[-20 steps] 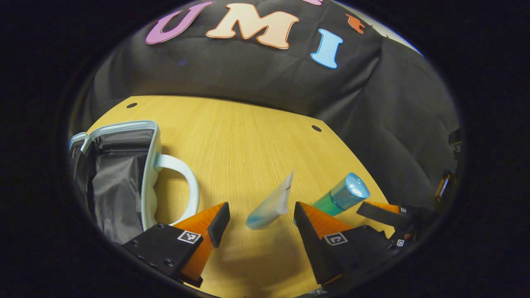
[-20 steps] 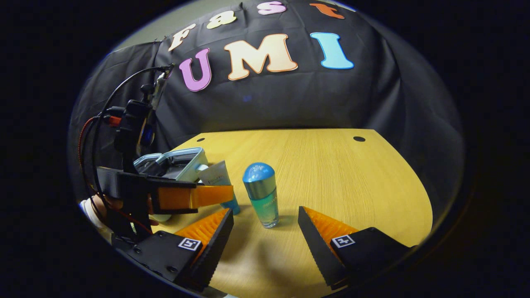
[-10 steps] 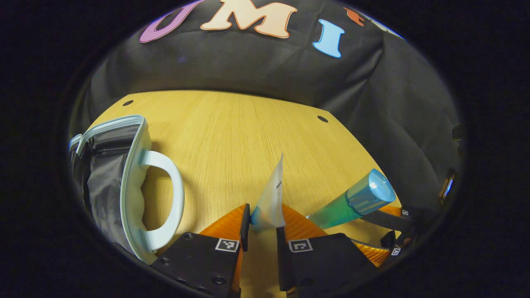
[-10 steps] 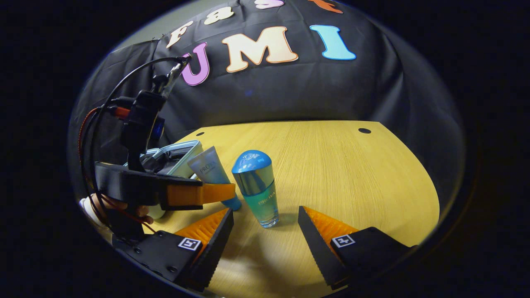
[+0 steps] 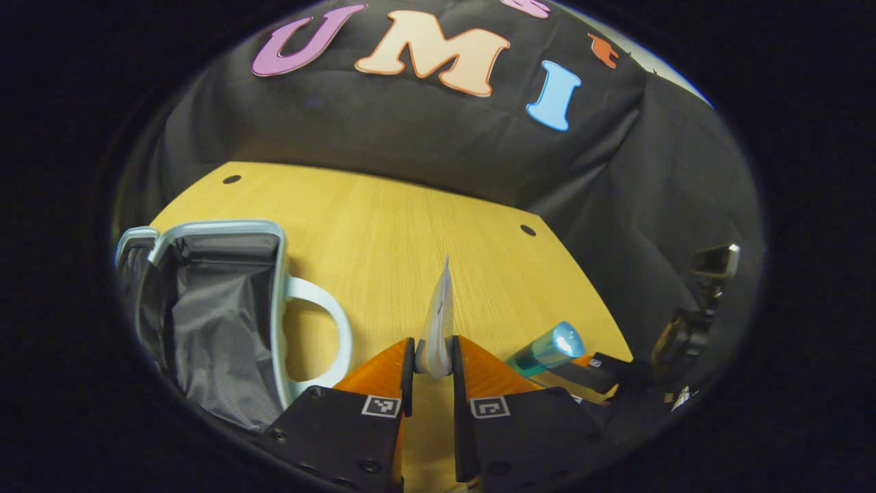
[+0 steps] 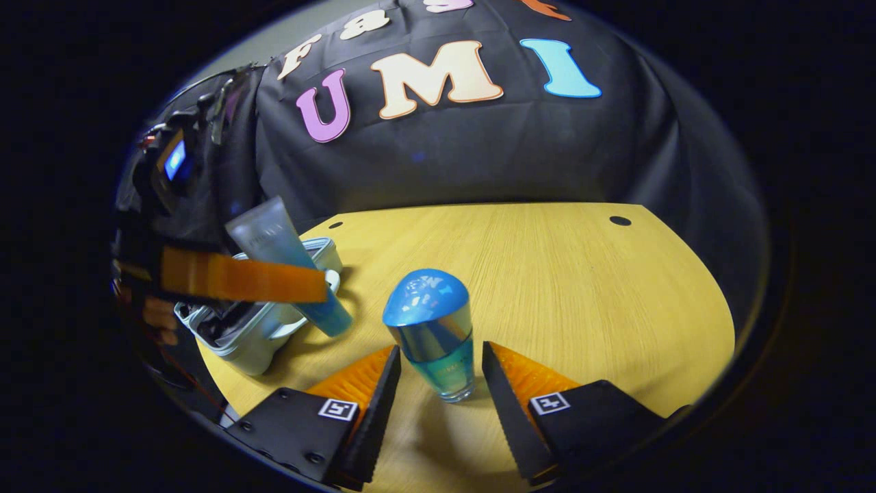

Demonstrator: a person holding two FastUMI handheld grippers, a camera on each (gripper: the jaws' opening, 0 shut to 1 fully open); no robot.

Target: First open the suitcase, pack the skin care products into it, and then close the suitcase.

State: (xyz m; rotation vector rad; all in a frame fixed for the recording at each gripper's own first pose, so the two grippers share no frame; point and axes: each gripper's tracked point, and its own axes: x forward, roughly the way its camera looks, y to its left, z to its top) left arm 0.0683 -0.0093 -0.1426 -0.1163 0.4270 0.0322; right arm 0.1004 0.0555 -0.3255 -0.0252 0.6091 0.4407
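My left gripper is shut on the lower end of a pale squeeze tube, held upright above the table. In the right gripper view the tube hangs lifted beside the suitcase, crossed by one left finger. The light-blue suitcase lies open at the left, showing grey lining and a white handle. A teal bottle with a blue cap stands on the table between the fingers of my right gripper, which is open; a thin gap shows on its right side.
The wooden table has small holes near its far corners. Black cloth closes the back and right sides. The right gripper and the bottle sit low at the right of the left gripper view.
My left gripper has raised the tube off the table beside the suitcase. My right gripper moved forward around the bottle and its jaws narrowed.
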